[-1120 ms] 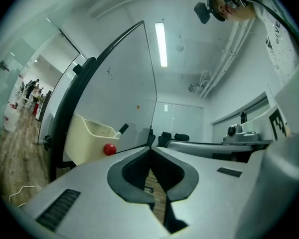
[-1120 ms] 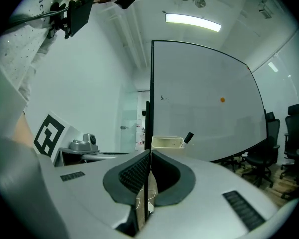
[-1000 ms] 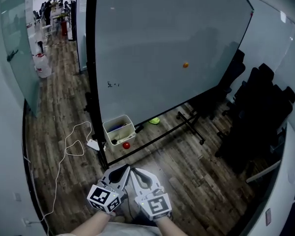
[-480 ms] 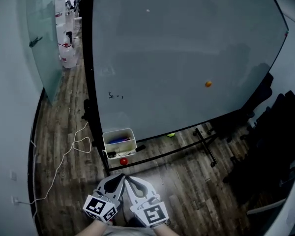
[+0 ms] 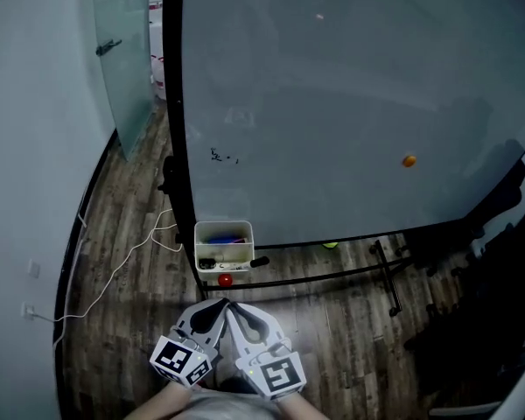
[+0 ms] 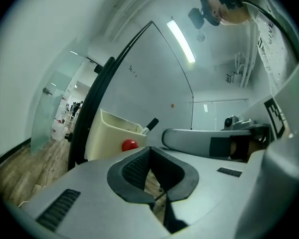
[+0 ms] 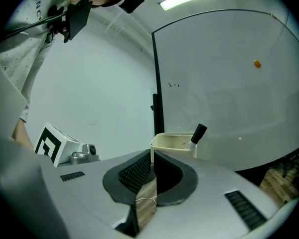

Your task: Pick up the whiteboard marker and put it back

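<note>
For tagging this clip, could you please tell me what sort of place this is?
Probably an office meeting room: a large grey-white whiteboard on a black stand, a white plastic bin of markers at its lower corner, and a frosted glass door beyond.

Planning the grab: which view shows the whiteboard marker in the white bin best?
The right gripper view: the marker stands clear above the bin, black cap up, against the pale board. The left gripper view shows it smaller, poking over the bin's rim. In the head view it is only a tiny dark stub at the bin's right side.
</note>
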{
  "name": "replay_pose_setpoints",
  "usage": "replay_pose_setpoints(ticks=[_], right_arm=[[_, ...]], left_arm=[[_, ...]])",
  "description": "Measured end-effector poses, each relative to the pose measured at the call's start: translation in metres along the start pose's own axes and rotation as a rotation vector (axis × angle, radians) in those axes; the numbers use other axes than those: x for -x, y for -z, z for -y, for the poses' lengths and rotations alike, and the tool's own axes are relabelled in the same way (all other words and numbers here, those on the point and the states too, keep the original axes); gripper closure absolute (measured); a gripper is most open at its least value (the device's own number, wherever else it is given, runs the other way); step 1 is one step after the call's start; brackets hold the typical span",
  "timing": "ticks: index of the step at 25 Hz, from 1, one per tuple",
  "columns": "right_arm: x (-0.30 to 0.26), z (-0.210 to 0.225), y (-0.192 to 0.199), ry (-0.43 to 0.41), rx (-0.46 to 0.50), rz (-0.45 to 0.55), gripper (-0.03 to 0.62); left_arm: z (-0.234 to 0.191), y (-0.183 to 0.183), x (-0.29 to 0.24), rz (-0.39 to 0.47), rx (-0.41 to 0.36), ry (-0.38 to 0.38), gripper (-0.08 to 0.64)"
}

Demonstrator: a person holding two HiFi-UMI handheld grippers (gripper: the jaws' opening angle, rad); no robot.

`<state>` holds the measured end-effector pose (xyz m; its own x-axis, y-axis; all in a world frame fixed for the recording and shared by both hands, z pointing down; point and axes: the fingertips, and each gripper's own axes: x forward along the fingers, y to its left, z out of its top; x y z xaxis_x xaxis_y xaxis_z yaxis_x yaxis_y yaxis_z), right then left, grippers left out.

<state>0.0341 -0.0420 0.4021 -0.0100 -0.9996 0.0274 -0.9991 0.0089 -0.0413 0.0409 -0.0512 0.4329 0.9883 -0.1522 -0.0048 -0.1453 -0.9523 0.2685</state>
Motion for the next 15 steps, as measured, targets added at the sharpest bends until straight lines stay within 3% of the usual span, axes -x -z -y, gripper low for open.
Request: replay_pose_setpoints(ticks=[6,15], right_arm=[[-0.003,0.027,-0.009,0.004,0.005,-0.008,0.572],[-0.006,0.071,-0.011,0.012,-0.03,-0.024,0.571]], left_arm=[[0.008,0.002,-0.008,0.001,-0.004,0.001,0.545],[-0.001,0.008,-0.011,-0.01,-0.012,-0.072,0.545]])
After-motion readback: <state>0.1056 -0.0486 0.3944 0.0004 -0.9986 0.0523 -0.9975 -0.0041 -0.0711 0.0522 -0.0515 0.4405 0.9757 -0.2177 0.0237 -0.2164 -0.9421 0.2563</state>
